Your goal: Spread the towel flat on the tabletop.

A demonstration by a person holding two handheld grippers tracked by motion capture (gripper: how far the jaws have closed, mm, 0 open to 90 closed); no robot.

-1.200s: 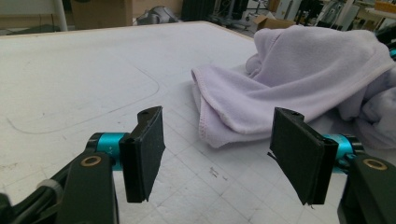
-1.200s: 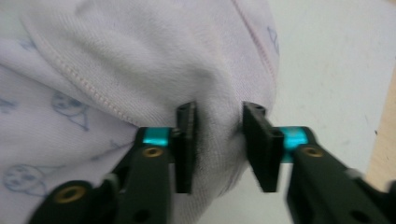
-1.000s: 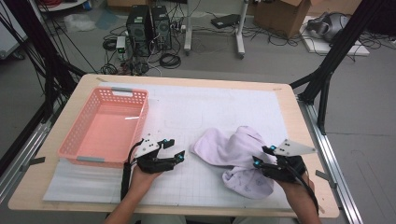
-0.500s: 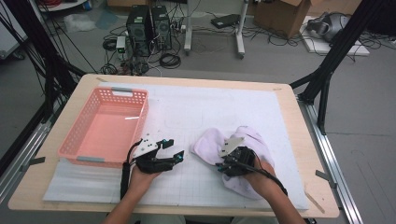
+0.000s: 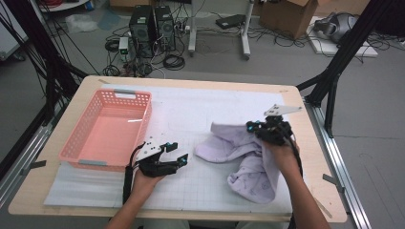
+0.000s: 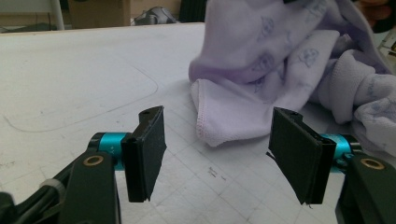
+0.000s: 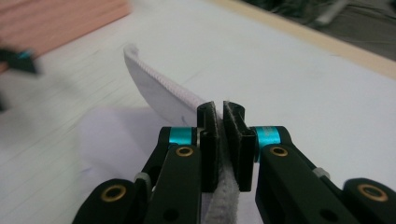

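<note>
My right hand-held gripper [image 5: 261,130] is clamped on an edge of the lilac towel [image 5: 239,152], its jaws pressed together with the hem [image 7: 163,84] running out between them. I hold that edge lifted at the far right of the crumpled towel, which lies on the right half of the counter [image 5: 305,191], on the white gridded mat [image 5: 200,191]. My left hand-held gripper [image 5: 177,152] rests low on the mat near the middle, its jaws wide apart and holding nothing. It points toward the towel, whose nearest folded corner [image 6: 219,121] lies just beyond the jaws, not touching them. The pink basket [image 5: 79,148] stands on the left of the counter, just beside my left hand [image 5: 143,179].
</note>
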